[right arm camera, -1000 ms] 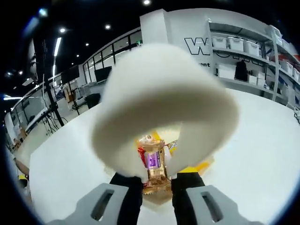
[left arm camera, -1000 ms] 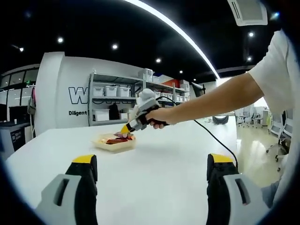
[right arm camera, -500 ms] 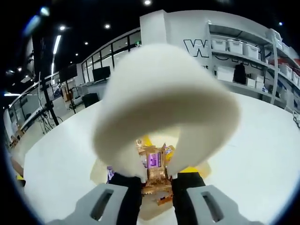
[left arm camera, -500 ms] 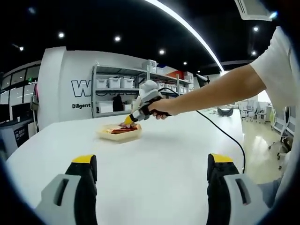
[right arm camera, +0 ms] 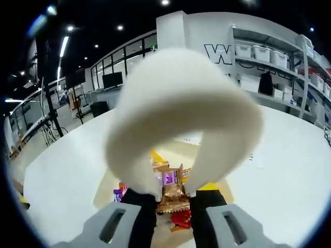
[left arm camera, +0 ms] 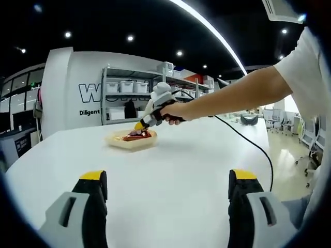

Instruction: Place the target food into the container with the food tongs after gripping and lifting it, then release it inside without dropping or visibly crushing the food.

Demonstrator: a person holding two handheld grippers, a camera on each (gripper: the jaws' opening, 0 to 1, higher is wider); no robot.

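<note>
I've got the right tool clamped on tongs, gold snack pinched over tray for drop; left tool wide open, empty.

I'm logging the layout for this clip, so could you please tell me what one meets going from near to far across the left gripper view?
Left gripper fingers → bare white table → beige container with the right gripper over it → shelving with white bins by the back wall.

A broad white counter carries a shallow cream tray of wrapped snacks, set toward the shelving wall.
</note>
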